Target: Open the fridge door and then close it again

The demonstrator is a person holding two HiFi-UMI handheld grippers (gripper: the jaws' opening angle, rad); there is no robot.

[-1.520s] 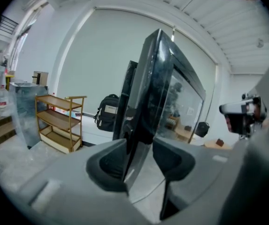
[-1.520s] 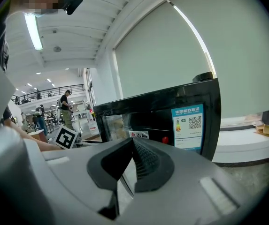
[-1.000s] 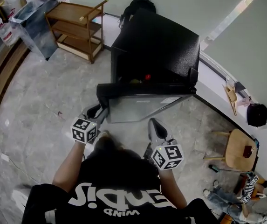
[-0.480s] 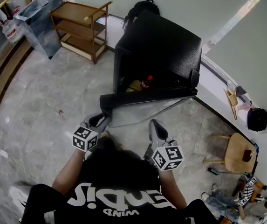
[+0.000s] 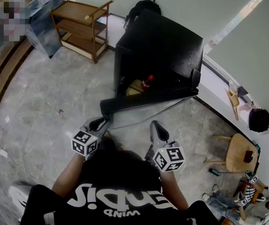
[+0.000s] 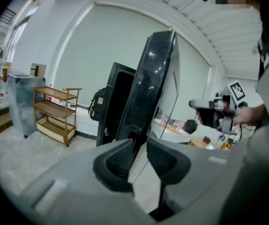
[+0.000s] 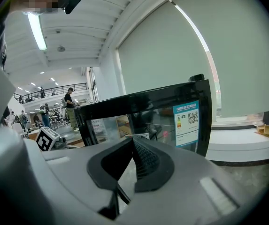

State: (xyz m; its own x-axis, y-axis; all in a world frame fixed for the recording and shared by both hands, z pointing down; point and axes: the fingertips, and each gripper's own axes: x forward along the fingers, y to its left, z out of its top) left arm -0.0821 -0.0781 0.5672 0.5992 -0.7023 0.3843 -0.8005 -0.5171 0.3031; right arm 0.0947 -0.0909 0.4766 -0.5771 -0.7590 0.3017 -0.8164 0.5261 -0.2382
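The fridge [image 5: 162,46] stands far of us, at centre. Its door [image 5: 143,102] is part open. The hinge side lies at the far right and the free edge at the near left, so the door's long top edge runs from near left to far right. Through the gap we see a red-capped bottle [image 5: 147,82] inside.

Left claw [image 5: 100,121]: it sits at the door's free edge. Its jaws have just been closing and now stand a narrow way apart, with the dark edge of the door between the tips. We read this as a clamp on the door. In the left gripper view the door rises upright straight ahead, edge on, with the fridge behind it to the left.

Right claw [image 5: 156,125]: its jaws are together, with nothing between them. It faces the glass front of the door about mid-span, apart from it.

We judge the opening step to be in hand. The coming move turns on one relation: the free edge lies directly at the left claw, and the hinge lies well to the right. The door can therefore travel only on an arc about that hinge, nearward to open and farward to close. The left claw is the nearer one and should follow that arc, or the edge may slip from the grip.
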